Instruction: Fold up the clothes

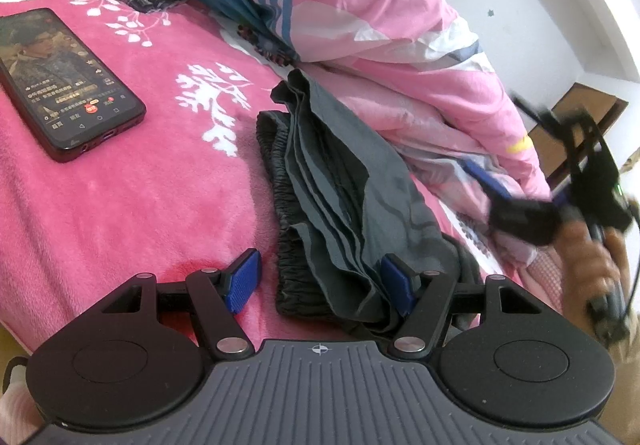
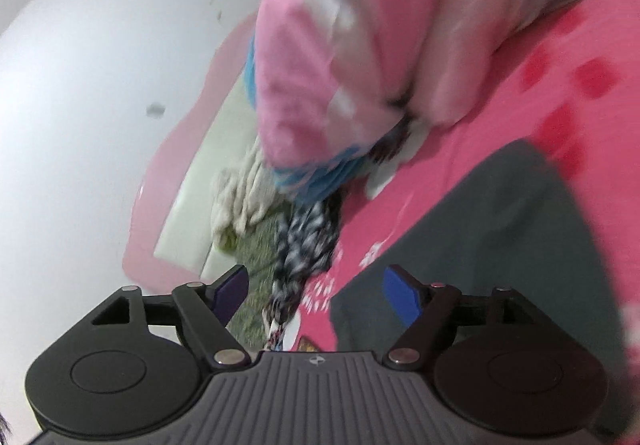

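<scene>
Grey shorts point(image 1: 340, 189) lie bunched between your left gripper point(image 1: 320, 281) fingers, long axis toward twelve o'clock, jaws wide and gripping nothing. Your right gripper point(image 2: 316, 293), also open and empty, sits farther off, shorts at its three o'clock.

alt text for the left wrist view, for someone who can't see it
The open left gripper straddles the near end of folded dark grey shorts on a pink floral blanket. A lit phone lies to the left, a rumpled pink quilt behind, and the blurred right gripper at the right edge.

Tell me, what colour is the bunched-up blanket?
Pink fleece blanket with white leaf prints; left wrist view shows it best.
</scene>
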Action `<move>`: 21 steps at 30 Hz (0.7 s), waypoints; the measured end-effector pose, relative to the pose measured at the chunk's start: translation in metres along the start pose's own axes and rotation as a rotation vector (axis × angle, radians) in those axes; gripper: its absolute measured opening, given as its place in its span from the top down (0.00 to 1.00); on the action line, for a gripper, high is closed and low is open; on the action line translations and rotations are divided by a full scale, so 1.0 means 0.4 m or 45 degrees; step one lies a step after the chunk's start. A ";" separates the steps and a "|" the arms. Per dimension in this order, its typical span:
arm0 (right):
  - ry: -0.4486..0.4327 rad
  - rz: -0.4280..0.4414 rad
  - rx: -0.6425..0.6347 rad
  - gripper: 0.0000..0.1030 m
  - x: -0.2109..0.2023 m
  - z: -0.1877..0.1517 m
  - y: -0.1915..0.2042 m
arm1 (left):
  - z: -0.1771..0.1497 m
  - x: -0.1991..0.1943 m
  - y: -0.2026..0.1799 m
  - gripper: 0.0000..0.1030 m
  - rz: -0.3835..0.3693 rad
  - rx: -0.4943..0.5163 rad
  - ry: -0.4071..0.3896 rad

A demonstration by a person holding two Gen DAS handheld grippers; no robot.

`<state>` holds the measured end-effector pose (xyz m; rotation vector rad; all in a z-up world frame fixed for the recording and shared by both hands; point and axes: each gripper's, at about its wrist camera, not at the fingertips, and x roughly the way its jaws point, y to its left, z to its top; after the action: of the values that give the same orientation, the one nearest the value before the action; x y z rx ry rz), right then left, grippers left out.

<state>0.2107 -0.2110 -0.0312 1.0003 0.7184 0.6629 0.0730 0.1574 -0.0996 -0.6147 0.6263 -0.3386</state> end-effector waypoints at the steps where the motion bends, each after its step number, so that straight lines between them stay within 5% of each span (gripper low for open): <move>1: -0.046 -0.018 0.023 0.23 -0.044 0.003 -0.016 | -0.001 -0.003 0.000 0.36 0.001 0.000 -0.007; 8: -0.262 -0.142 0.158 0.23 -0.281 -0.014 -0.134 | -0.001 -0.027 -0.019 0.35 0.052 0.046 -0.091; 16: -0.158 -0.246 0.106 0.23 -0.295 -0.047 -0.184 | 0.022 -0.066 -0.061 0.35 0.140 0.116 -0.157; 21: -0.018 -0.327 -0.097 0.32 -0.243 -0.071 -0.165 | 0.039 -0.076 -0.139 0.35 0.173 0.266 -0.178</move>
<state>0.1414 -0.2974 -0.0792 0.8252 0.7875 0.4555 0.0534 0.1355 -0.0415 -0.3896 0.4881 -0.2281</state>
